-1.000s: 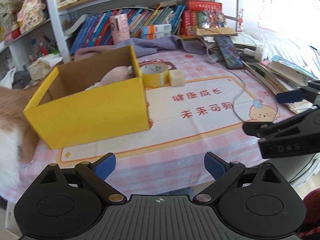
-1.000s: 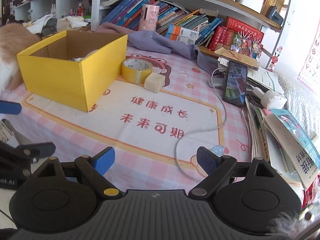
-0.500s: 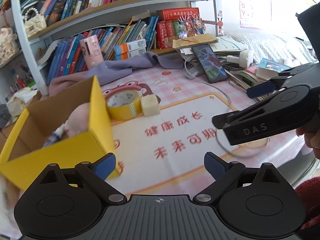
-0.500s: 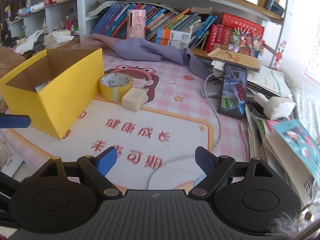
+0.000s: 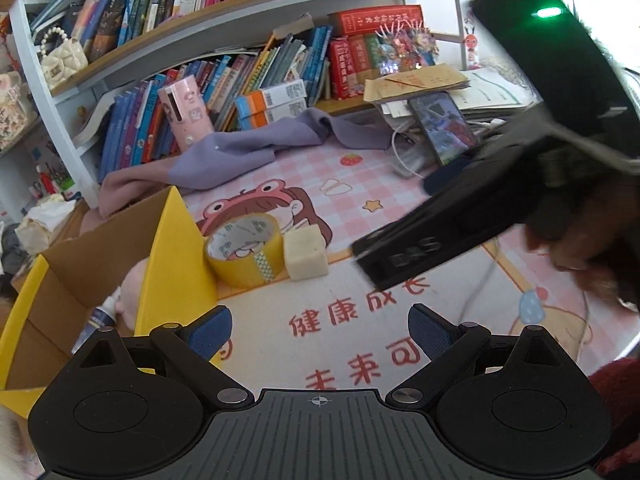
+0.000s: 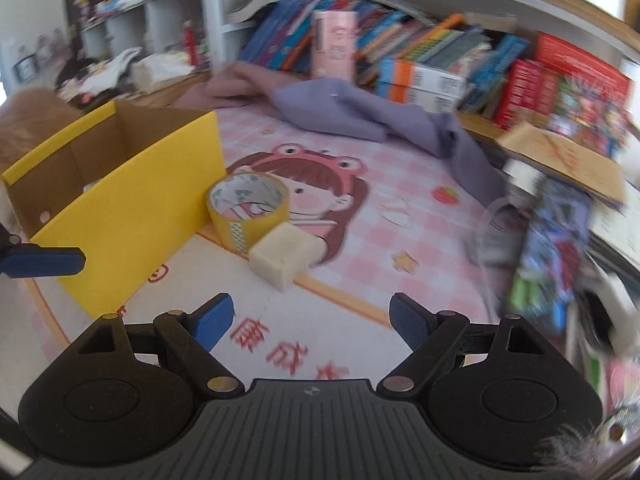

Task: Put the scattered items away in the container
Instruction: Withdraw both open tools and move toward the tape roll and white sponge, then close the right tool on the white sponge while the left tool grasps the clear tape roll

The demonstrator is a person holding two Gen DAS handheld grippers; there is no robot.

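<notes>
Pink checked surface [image 6: 400,240] before crowded bookshelves [image 5: 240,60].
Glossy yellow tape roll [image 6: 248,212] touches a matte cream block [image 6: 286,260] beside the yellow cardboard box [image 6: 132,216]; left claw [image 5: 320,332] and right claw [image 6: 312,320] spread, empty.

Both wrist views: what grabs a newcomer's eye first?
The bright yellow box at the left, open-topped, with things already inside. Beside its right wall sits a roll of yellow tape, and a pale cream block lies against the roll on the pink checked cartoon mat. In the left wrist view the right gripper juts in dark from the right, above the mat.
</notes>
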